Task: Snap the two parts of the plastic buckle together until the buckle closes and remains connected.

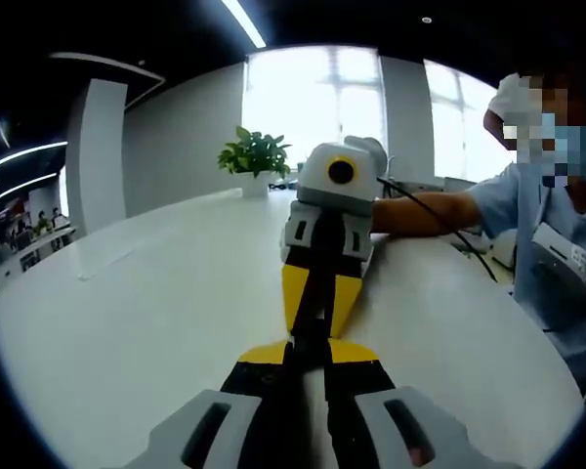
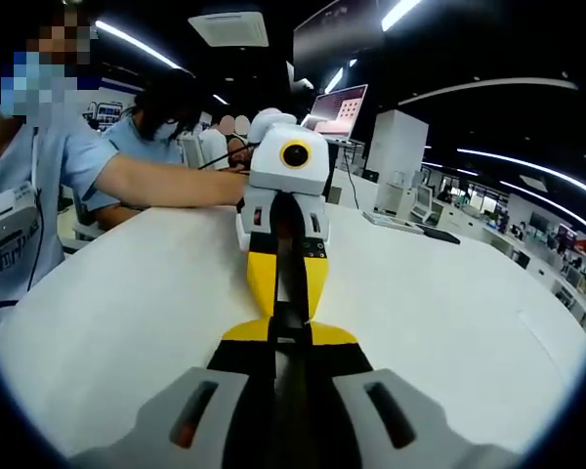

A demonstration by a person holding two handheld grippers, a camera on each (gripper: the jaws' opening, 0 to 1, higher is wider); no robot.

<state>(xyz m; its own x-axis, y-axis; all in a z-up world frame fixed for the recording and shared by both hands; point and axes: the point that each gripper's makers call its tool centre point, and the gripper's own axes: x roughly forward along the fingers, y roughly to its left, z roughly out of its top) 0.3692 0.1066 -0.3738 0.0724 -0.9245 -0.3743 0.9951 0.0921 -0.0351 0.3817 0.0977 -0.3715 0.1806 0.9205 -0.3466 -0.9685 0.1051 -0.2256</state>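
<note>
My two grippers meet nose to nose over the white table (image 1: 156,303). The black plastic buckle (image 1: 313,293) shows edge on as a thin dark strip running between both pairs of yellow jaw tips. The left gripper (image 1: 308,354) rises from the bottom of the left gripper view, shut on the near end of the buckle. The right gripper (image 1: 314,327) comes in from above, shut on the far end. In the right gripper view the right gripper (image 2: 278,340) pinches the buckle (image 2: 289,318) and the left gripper (image 2: 285,311) faces it. Whether the two halves are latched I cannot tell.
A potted plant (image 1: 255,156) stands at the table's far edge. A person in a light blue shirt (image 1: 547,254) sits at the table, forearm resting on it, with a black cable (image 1: 449,230) alongside. A laptop (image 2: 337,109) and flat dark items (image 2: 415,227) lie farther off.
</note>
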